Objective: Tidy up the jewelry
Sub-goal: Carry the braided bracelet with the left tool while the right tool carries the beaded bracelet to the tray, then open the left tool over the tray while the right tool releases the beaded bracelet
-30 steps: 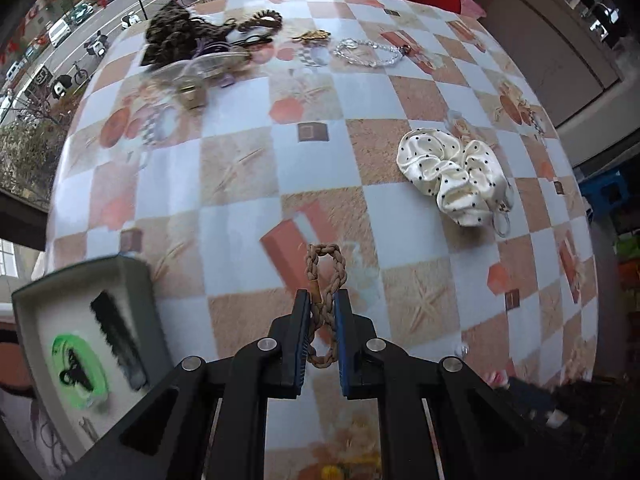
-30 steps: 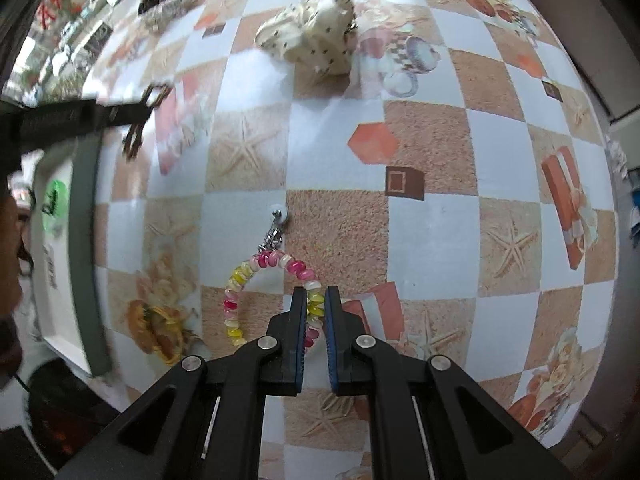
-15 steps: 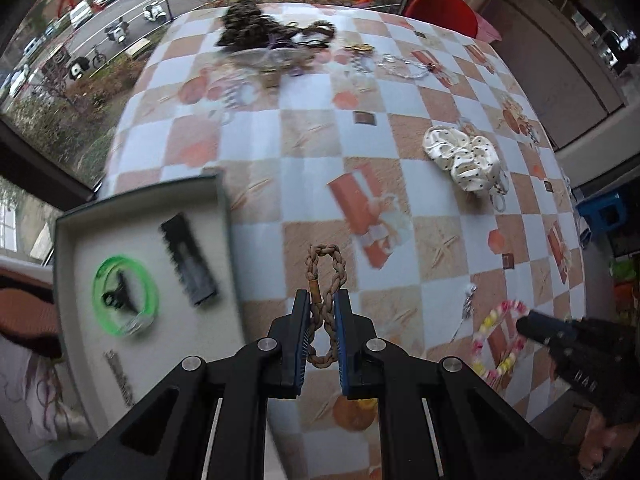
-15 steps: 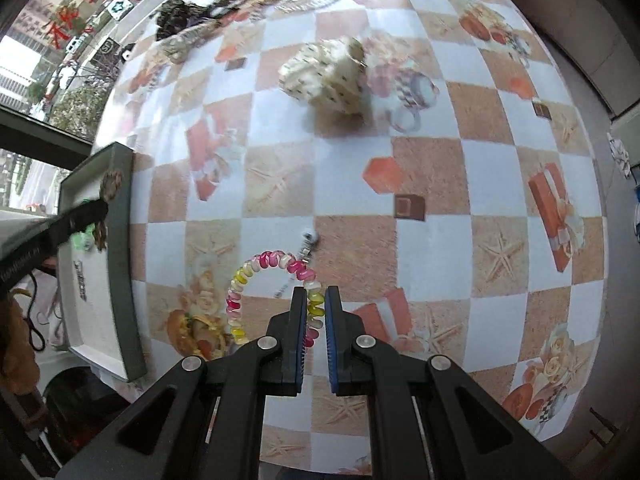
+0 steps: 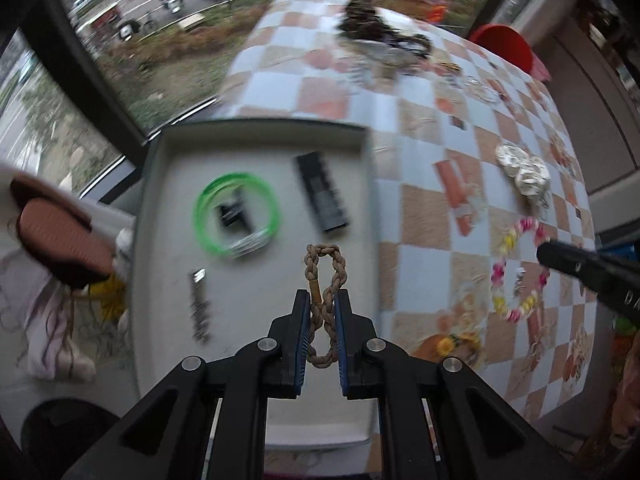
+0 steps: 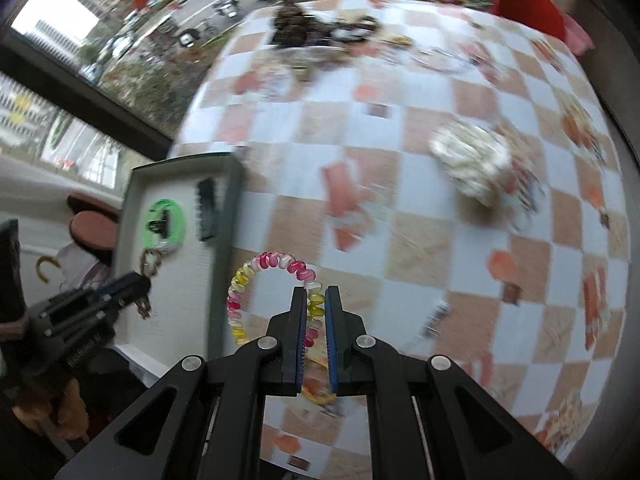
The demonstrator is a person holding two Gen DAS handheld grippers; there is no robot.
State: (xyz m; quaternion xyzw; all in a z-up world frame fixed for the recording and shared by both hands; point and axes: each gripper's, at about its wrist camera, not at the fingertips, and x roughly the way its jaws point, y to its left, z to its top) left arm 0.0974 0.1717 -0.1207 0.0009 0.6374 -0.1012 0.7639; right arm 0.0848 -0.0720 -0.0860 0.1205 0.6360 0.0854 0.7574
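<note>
Left wrist view: checkered table, grey tray at its edge; left gripper pinches braided cord loop above tray. Right gripper clamps coiled bead bracelet beside tray.

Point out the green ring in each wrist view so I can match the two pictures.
Left wrist view: the green ring lies in the grey tray, left of centre, with a small black clip inside it and the black comb to its right.
Right wrist view: the same ring sits at the left edge, in the tray's far half, above the left gripper.
Shared landmark: the black comb, just right of the ring in both.
</note>
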